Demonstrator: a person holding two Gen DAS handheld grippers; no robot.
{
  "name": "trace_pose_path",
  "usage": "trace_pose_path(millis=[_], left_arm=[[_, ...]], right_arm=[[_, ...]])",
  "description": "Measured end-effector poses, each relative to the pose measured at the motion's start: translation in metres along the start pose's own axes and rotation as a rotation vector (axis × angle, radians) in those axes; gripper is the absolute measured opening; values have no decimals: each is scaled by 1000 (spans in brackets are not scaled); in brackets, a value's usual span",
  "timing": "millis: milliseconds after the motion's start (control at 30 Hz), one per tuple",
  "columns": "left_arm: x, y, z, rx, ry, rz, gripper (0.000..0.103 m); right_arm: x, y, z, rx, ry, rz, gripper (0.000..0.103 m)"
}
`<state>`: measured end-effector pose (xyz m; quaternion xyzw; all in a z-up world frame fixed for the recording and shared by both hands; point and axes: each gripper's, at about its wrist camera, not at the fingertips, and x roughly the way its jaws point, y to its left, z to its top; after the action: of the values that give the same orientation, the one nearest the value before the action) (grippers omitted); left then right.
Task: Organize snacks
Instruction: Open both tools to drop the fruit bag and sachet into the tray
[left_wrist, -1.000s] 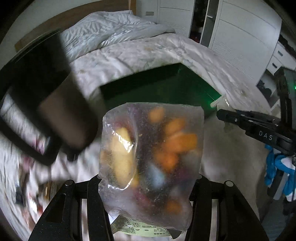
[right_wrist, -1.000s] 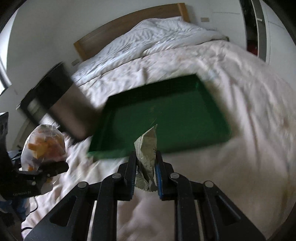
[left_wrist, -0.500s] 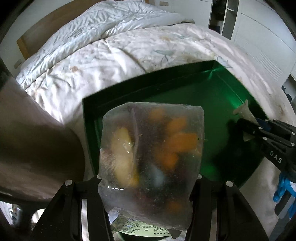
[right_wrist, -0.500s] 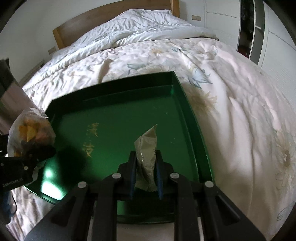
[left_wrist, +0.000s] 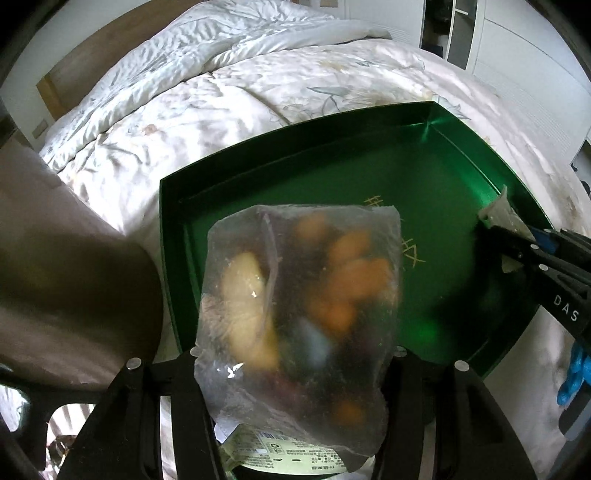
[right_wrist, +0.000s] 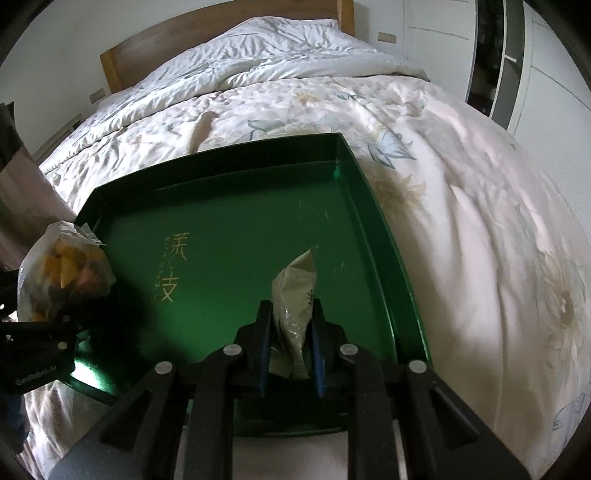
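**Two snack packs held over the green tray**

The left gripper (left_wrist: 291, 354) has a clear bag (left_wrist: 299, 295) between its jaws, which are easing apart; the bag still stands up between the fingers. Orange, yellow and dark pieces show through the plastic, and a printed label sits at its lower end. Seen from the right wrist view, this bag (right_wrist: 62, 273) hangs over the tray's left edge, near its near-left corner.

The right gripper (right_wrist: 290, 321) is clenched on a small grey packet (right_wrist: 295, 295), which sticks up between the blue-lined fingers. The packet hangs over the right half of the tray, closer to the near edge than the far one. In the left wrist view the same packet (left_wrist: 498, 214) pokes out of the right gripper (left_wrist: 517, 240) near the tray's right edge.

The tray (right_wrist: 229, 206) is dark green with raised walls and gold characters printed on its floor. It lies on a bed (right_wrist: 461, 184) covered by a white floral quilt, with a wooden headboard (right_wrist: 221, 33) at the far end. A blurred brown shape (left_wrist: 66, 288) fills the left of the left wrist view, just beside the tray's left edge; I cannot tell what it is.
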<state>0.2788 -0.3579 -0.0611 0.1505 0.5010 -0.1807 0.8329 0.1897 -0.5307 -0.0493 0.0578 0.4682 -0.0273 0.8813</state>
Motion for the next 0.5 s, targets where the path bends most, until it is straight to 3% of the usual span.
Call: trace_pose_path(millis=[33,67,100,133,300,400,500], left_arm=[[-3,1,-1,-3,-4,1,49],[-5,1,-1,-7,-14,0,49],[-9,1,-1,-5,-25,2,51],[-12,0,-1,0,-33,11,51],[-22,4,-2,-5,-49,30,59],[-28,9,-2,-15,-56,28,69],[-37,14,0,-38,-70,23,71]], right_arm=[[-2,0,0,1,-1,-4,2],[-5,1,0,0,-6,-12,24],[-9,1,0,0,-13,-19,60],[-12,1,-1,2,-19,-19,66],[-27,4,1,-11,-24,-37,68],[-38,6,1,-6,-30,-35,85],[-50,11,-1,-8,-38,-36,85]])
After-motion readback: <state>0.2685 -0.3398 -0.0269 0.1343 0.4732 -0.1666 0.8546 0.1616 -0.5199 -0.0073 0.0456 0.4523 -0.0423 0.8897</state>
